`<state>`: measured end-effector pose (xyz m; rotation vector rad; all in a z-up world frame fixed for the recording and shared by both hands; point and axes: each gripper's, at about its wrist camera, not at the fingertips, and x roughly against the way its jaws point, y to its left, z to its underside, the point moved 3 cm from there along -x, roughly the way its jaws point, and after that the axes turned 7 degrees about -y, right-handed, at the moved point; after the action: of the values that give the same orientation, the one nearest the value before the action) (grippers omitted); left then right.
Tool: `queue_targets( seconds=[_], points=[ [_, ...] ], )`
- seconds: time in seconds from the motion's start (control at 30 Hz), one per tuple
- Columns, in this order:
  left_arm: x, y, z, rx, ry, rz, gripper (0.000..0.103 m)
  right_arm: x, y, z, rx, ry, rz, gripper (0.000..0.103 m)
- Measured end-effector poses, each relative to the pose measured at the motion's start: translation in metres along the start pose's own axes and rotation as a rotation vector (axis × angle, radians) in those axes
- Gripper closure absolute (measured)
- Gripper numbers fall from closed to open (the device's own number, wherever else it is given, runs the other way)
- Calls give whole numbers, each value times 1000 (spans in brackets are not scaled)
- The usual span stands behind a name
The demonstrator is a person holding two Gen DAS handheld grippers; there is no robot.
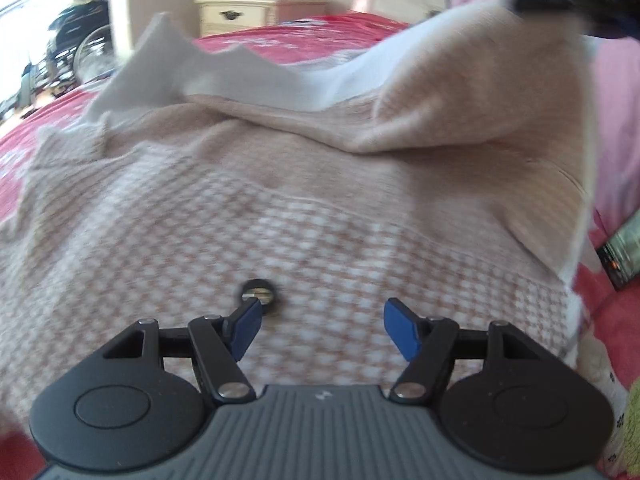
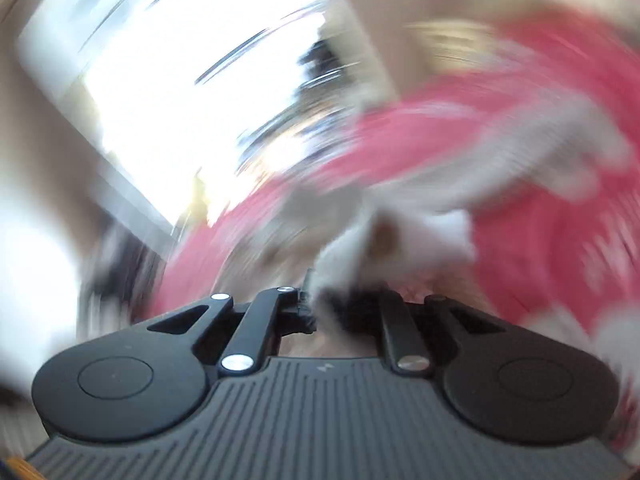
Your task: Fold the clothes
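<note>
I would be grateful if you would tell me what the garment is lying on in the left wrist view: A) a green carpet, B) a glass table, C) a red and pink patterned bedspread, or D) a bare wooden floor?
C: the beige checked garment is spread over a red and pink patterned bedspread, which shows around its edges on the left, far side and right.

Likely a bedroom: red bedspread (image 1: 320, 36), nightstand (image 1: 240, 14).
</note>
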<state>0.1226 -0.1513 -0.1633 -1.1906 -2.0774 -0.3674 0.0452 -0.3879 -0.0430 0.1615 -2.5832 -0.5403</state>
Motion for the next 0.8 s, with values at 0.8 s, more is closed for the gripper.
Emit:
queue_targets(
  seconds=[0.8],
  points=[
    [26, -83, 12, -352, -68, 271, 34, 19, -26, 91, 61, 472, 321, 69]
  ],
)
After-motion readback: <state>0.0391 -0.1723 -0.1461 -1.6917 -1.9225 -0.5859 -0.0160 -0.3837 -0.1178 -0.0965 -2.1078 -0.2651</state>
